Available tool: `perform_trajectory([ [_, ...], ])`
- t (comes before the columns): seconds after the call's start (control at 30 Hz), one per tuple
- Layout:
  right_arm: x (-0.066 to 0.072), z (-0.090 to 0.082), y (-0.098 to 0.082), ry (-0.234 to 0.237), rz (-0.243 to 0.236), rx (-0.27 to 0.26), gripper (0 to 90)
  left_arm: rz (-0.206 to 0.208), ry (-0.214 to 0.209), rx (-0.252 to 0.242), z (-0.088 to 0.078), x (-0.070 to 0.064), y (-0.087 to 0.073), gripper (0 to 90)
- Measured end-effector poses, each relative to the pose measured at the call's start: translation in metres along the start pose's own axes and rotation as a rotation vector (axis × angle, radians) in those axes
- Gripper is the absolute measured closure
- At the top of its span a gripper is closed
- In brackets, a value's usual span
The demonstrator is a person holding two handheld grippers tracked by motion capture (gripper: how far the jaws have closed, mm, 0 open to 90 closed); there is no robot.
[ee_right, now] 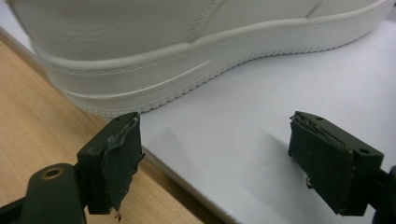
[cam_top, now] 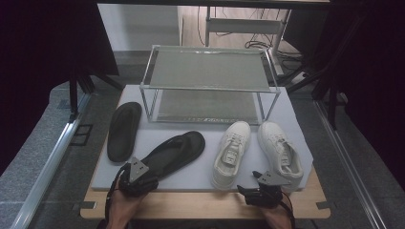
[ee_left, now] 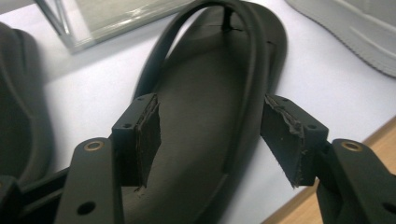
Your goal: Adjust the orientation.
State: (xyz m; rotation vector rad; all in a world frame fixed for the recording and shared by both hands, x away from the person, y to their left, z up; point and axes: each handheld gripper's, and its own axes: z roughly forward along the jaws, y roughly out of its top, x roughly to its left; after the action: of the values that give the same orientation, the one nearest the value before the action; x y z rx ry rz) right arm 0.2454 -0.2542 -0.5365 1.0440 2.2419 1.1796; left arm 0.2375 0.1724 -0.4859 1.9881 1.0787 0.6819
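The left tool (cam_top: pixel 137 177) sits at the lower left of the high view, at the heel end of a black sandal (cam_top: pixel 174 152). That sandal lies slanted on the white mat (cam_top: pixel 196 179) in the middle of the frame, with its toe pointing to the upper right. In the left tool view the two pads (ee_left: pixel 148 140) stand spread on both sides of the sandal's heel. The strap (ee_left: pixel 254 84) runs up between them. The pads do not press on the sandal yet, so nothing is held.

A second black sandal (cam_top: pixel 123 130) lies flat at the left of the mat, well apart from the tool. A wire rack (cam_top: pixel 210 83) with two shelves stands at the top middle, and both shelves are bare.

The right tool (cam_top: pixel 260 188) rests at the lower right, just beside the heel of a white shoe (cam_top: pixel 282 152). Its pads are spread too, with only mat between them. Another white shoe (cam_top: pixel 231 152) lies next to it. The wooden table (cam_top: pixel 205 205) peeks out under the mat at the bottom.

I think the step now is grabbing the slanted sandal. Next, the left tool should squeeze on the heel or the strap. Then it should lift the sandal and carry it up to the rack. The sandal is soft and floppy, so a firm pinch matters, or it may droop and slip out.
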Motion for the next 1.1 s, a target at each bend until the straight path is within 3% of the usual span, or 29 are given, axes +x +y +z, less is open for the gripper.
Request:
perform_trajectory([
  [0.6,-0.003,0.001,0.001,-0.020,0.022,-0.001,17.6,-0.040,0.093,0.031,-0.002,0.035,-0.011,40.4],
  [0.77,-0.003,0.001,0.001,-0.024,0.024,-0.002,17.7,-0.065,0.113,0.042,-0.003,0.047,-0.014,46.4],
  [1.1,-0.002,0.001,0.001,-0.030,0.030,-0.002,17.6,-0.082,0.150,0.097,0.001,0.059,-0.025,72.6],
])
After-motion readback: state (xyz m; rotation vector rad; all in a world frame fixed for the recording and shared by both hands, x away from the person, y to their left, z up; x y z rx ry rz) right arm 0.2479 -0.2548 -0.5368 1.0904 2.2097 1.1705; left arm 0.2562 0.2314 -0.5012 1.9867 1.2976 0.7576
